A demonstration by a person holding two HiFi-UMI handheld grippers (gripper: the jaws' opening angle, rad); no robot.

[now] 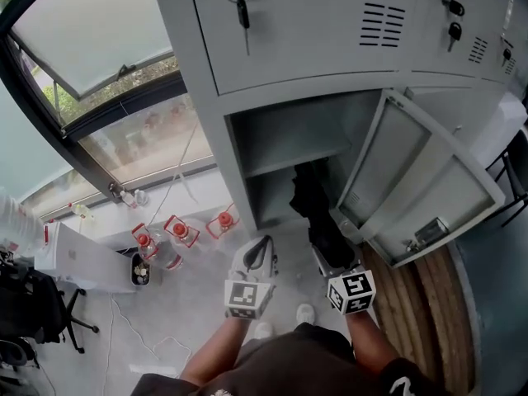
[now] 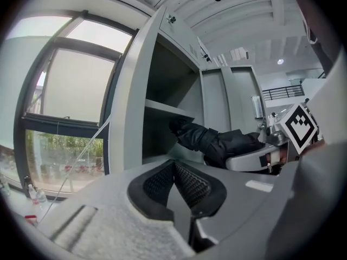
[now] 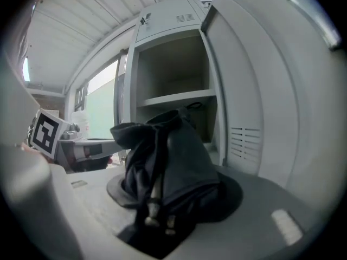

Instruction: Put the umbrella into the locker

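A folded black umbrella (image 1: 316, 209) is clamped in my right gripper (image 1: 332, 252), which is shut on its lower end. Its far end pokes into the lower compartment of the open grey locker (image 1: 272, 143), below the shelf (image 1: 293, 165). In the right gripper view the umbrella (image 3: 168, 161) bulges up between the jaws, facing the locker (image 3: 173, 75). My left gripper (image 1: 254, 258) hangs just left of it, shut and empty, pads (image 2: 187, 186) together. From the left gripper view the umbrella (image 2: 217, 142) and the right gripper (image 2: 255, 158) show at the right.
The locker door (image 1: 425, 180) stands swung open at the right. Keys (image 1: 242, 11) hang from the door above. Red-capped bottles (image 1: 177, 229) and a white box (image 1: 82, 258) sit on the floor at the left, beside a window (image 1: 91, 31) and a black chair (image 1: 33, 312).
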